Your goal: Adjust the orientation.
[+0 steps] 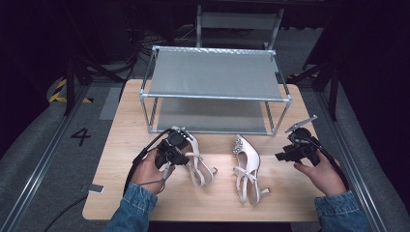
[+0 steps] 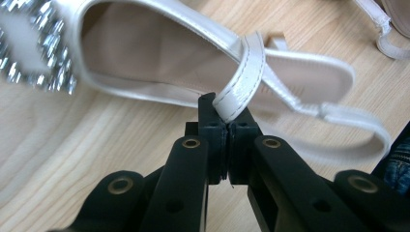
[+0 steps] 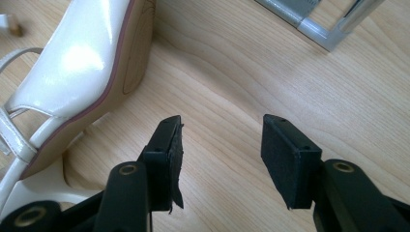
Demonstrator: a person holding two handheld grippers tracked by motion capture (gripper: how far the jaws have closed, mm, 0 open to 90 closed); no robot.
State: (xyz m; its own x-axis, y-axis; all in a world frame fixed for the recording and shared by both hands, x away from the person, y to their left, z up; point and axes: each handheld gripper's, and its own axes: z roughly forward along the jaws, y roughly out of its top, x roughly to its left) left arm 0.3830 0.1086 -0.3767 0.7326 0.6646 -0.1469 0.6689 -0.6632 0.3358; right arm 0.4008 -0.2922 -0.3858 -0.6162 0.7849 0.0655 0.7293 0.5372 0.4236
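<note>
I have the left shoe (image 2: 159, 53) by its ankle strap (image 2: 241, 79): the left gripper (image 2: 226, 137) is clamped tight on that white strap, jaws pressed together with the strap coming up between the pads. The shoe sits on the near-left part of the table (image 1: 121, 193), just in front of the shoe rack (image 1: 215, 96). Since the hold is on the strap alone, I'd lift slowly and straight up, expecting the shoe to swing toe-down, and let it settle before carrying it to a shelf. The right shoe (image 1: 246, 166) lies near the middle, toe toward the rack. My right gripper (image 3: 220, 145) hovers just right of it, jaws apart and empty over bare wood; I'd keep it ready to steady the hanging sole.
</note>
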